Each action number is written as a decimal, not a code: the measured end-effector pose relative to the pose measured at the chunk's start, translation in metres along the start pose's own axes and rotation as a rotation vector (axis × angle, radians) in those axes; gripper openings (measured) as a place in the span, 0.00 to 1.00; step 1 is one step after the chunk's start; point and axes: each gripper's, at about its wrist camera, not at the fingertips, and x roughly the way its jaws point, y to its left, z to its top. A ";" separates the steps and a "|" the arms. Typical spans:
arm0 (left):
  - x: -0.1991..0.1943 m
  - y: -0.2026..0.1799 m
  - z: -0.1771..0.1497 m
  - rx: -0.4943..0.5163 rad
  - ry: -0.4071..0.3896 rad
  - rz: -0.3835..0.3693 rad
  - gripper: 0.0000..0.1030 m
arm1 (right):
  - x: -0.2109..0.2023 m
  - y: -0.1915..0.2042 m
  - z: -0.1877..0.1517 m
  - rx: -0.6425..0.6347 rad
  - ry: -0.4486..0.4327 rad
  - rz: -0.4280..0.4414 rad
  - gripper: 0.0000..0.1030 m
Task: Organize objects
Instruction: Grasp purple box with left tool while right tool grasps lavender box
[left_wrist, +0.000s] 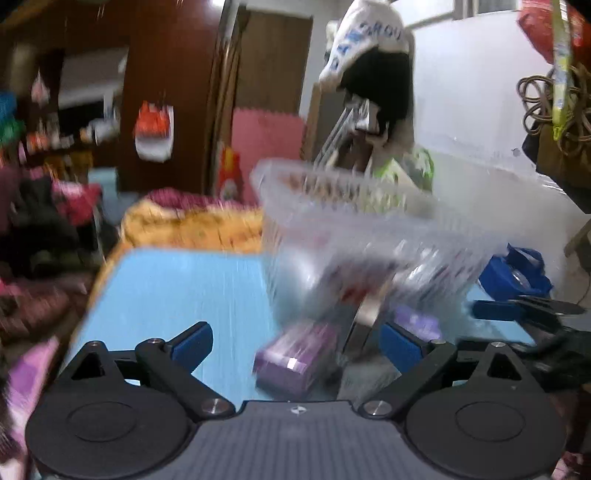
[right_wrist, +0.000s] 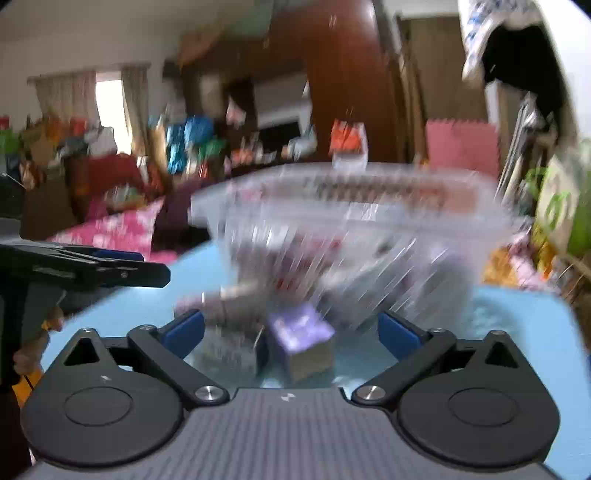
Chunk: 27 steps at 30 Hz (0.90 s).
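Note:
A clear plastic basket (left_wrist: 369, 236) with several small items inside stands on the blue table (left_wrist: 177, 288); it is blurred in both views and also shows in the right wrist view (right_wrist: 351, 229). A purple box (left_wrist: 295, 358) lies on the table in front of the basket, between the fingers of my open, empty left gripper (left_wrist: 299, 341). A second purple piece (left_wrist: 417, 321) lies by the right finger. In the right wrist view a purple box (right_wrist: 303, 339) lies between the fingers of my open, empty right gripper (right_wrist: 291, 328).
The left gripper appears at the left in the right wrist view (right_wrist: 92, 267); the right gripper shows at the right in the left wrist view (left_wrist: 524, 310). A blue bag (left_wrist: 517, 273) sits right of the basket. Bedding (left_wrist: 184, 221) and clutter lie beyond the table.

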 end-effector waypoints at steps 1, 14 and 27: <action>0.005 0.008 -0.001 -0.025 0.015 0.006 0.95 | 0.011 -0.001 0.000 0.021 0.023 0.012 0.74; 0.040 -0.010 -0.018 0.102 0.133 0.059 0.94 | -0.016 -0.008 -0.010 0.014 0.040 0.035 0.27; 0.027 -0.031 -0.025 0.219 0.131 0.094 0.58 | 0.017 -0.006 0.007 -0.029 0.073 -0.025 0.59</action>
